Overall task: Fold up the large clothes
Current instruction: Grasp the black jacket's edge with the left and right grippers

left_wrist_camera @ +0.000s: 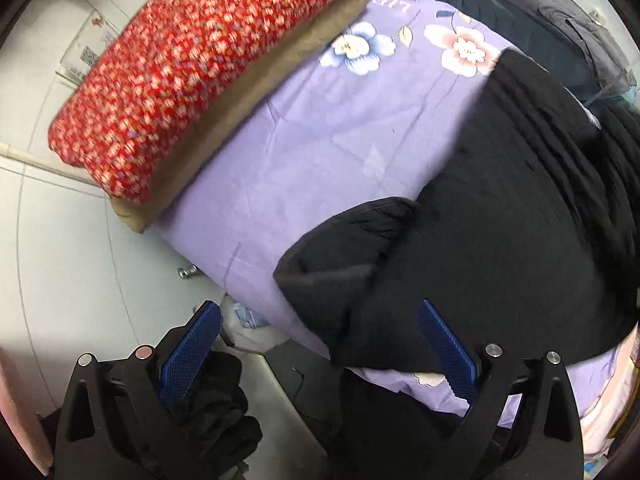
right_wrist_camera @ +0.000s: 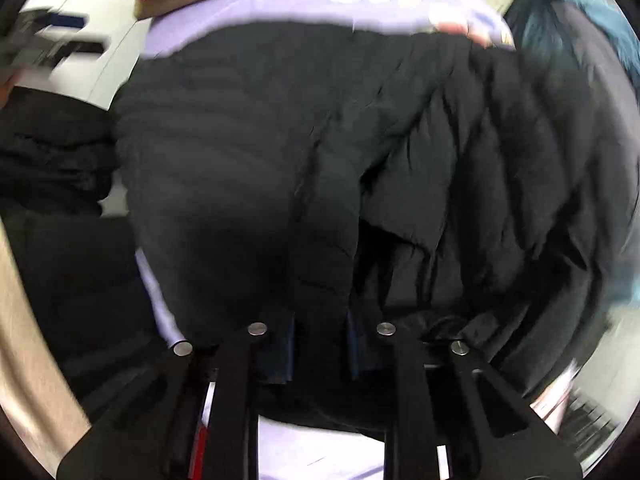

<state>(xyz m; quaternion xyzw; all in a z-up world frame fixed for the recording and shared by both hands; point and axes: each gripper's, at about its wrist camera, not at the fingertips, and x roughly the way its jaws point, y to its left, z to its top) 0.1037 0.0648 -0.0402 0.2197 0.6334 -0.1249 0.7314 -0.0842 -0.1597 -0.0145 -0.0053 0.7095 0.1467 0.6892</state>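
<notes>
On the lilac floral bedsheet (left_wrist_camera: pixel 304 152), black puffer jacket (left_wrist_camera: pixel 500 208) lies spread for folding; right gripper (right_wrist_camera: pixel 320 344) pinches a jacket fold, left gripper (left_wrist_camera: pixel 320 344) fingers spread, empty.

Bed under a lilac flower-print sheet (left_wrist_camera: pixel 304 152), black quilted jacket (left_wrist_camera: pixel 500 216) spread over its near half, tan folded blanket (left_wrist_camera: pixel 240 120) along the far edge with a red floral cushion (left_wrist_camera: pixel 192 68) stacked on it, pale tiled floor (left_wrist_camera: pixel 64 264) beside
</notes>
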